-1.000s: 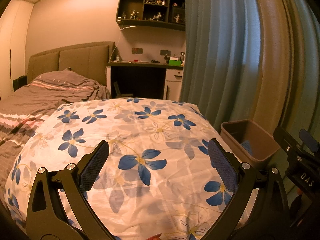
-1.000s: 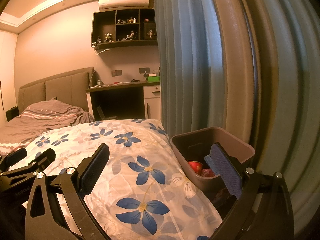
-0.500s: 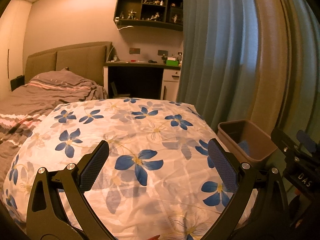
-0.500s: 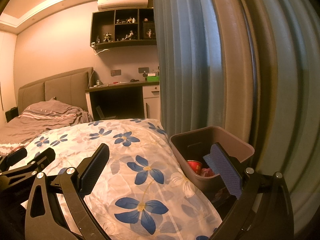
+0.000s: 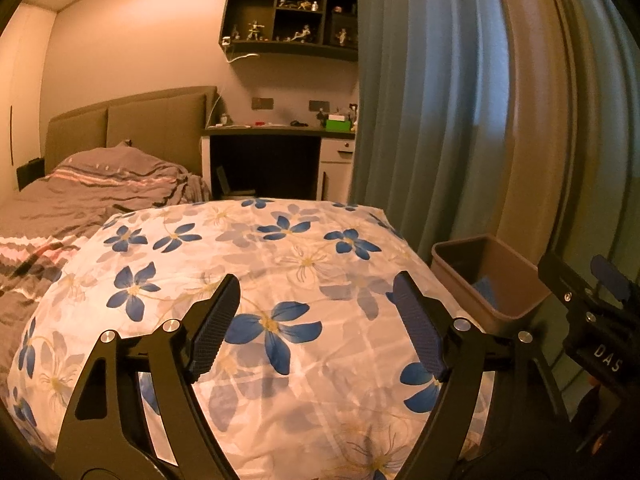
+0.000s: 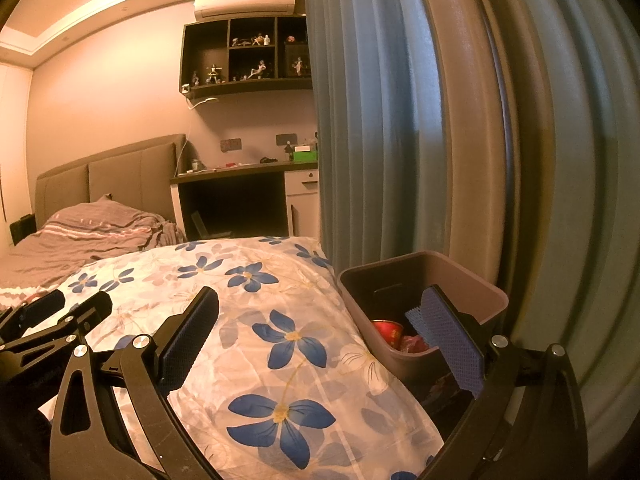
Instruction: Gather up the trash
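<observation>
- Trash bin [image 6: 420, 276]: the right gripper's finger [image 6: 450, 344] hides part of its red contents [image 6: 386, 332].
- Shelf figurines [image 6: 256, 70]: too small to identify.
- Curtain [image 5: 420, 100]: hides the desk's right end.

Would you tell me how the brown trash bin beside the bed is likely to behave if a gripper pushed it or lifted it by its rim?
The trash bin looks like thin moulded plastic, so probably stiff yet light. It holds only a red can and some wrappers, so a push would likely slide it. Its open box shape makes rolling unlikely, though a high push might tip it toward the curtain.
</observation>
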`<state>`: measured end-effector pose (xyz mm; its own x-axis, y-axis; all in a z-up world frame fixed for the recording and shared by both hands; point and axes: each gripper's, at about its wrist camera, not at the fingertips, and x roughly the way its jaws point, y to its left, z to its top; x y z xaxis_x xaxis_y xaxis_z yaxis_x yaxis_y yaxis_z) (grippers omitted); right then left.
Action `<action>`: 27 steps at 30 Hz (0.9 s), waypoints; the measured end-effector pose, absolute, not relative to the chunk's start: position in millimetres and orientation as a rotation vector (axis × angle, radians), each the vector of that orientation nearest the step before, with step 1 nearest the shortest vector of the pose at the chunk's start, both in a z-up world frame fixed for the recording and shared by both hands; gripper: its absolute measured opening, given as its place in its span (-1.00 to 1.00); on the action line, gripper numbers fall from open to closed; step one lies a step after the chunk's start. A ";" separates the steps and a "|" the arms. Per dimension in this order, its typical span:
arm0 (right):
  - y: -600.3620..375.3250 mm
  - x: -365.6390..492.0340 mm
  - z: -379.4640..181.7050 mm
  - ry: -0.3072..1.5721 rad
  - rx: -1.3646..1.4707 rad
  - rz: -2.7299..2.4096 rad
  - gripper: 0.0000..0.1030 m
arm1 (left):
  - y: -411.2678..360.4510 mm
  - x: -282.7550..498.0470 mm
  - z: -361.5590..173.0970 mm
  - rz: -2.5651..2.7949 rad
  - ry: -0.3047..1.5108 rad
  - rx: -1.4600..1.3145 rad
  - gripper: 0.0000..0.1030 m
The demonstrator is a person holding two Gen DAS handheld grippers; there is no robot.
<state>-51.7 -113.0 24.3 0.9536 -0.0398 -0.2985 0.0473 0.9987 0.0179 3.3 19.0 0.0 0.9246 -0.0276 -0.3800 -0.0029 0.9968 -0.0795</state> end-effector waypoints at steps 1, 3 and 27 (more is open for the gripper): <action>-113.4 -51.6 24.3 0.304 0.026 -0.044 0.89 | 19.2 3.2 -0.1 -0.013 0.391 -0.077 0.50; -112.6 -51.9 24.9 0.302 0.025 -0.044 0.89 | 19.0 3.3 -0.1 -0.013 0.391 -0.075 0.50; -123.3 -53.6 23.9 0.299 0.039 -0.052 0.89 | 16.1 7.8 6.9 0.042 0.366 -0.063 0.86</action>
<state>-53.6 -123.3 23.9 0.9544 -0.0452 -0.2952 0.0567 0.9979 0.0308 7.8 16.1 6.9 0.9329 0.0293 -0.3589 -0.0523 0.9971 -0.0545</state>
